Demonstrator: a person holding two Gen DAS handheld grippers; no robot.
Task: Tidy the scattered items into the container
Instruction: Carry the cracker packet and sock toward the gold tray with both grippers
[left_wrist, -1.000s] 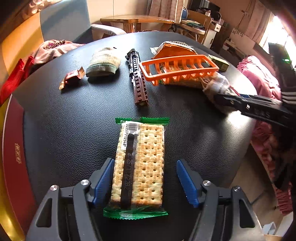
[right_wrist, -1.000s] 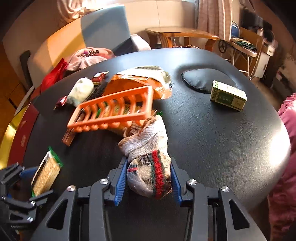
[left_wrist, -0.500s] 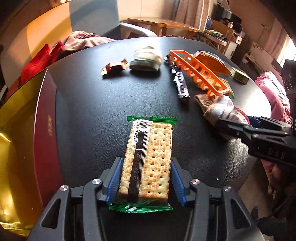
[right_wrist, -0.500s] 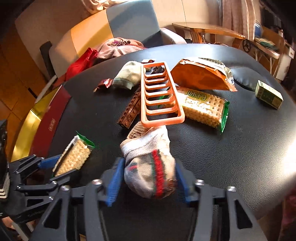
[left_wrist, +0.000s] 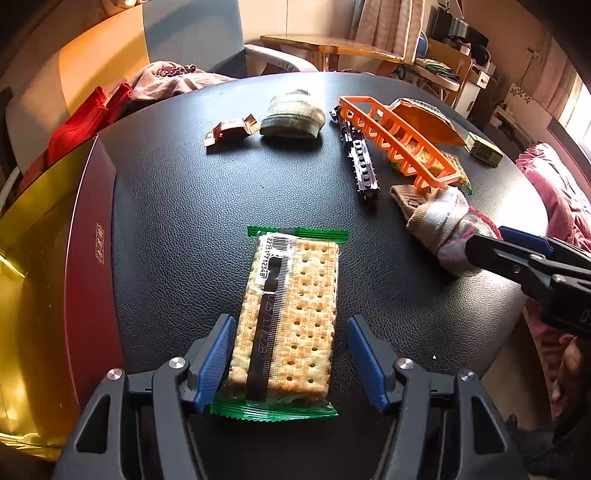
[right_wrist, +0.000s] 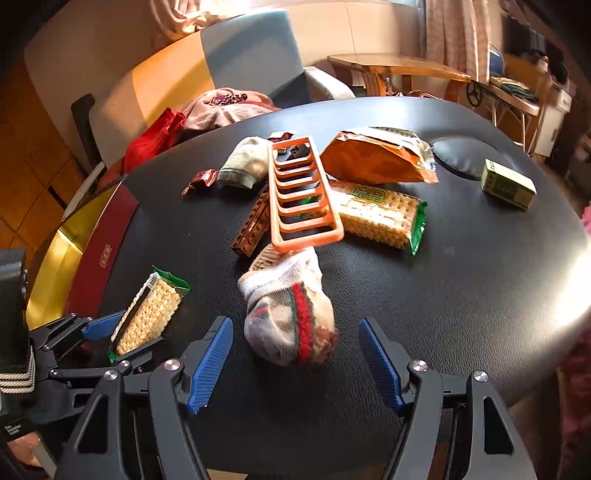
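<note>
On the black tabletop (left_wrist: 166, 221), the left gripper (left_wrist: 291, 354) has its fingers spread wide around a cracker packet (left_wrist: 291, 310), not touching it. Further right, the right gripper (right_wrist: 295, 365) gapes open, a striped sock (right_wrist: 288, 317) lying loose between its fingers, just below the orange basket (right_wrist: 299, 192)

Left tool (left_wrist: 290, 363) spread, cracker packet (left_wrist: 286, 319) between

A cracker pack (left_wrist: 291, 317) lies on the tabletop (left_wrist: 177, 206) between the left claw (left_wrist: 291, 362) fingers. A sock (right_wrist: 288, 317) lies to its right, in front of the basket (right_wrist: 301, 192). Another cracker pack (right_wrist: 380, 214) sits beside that basket.
</note>
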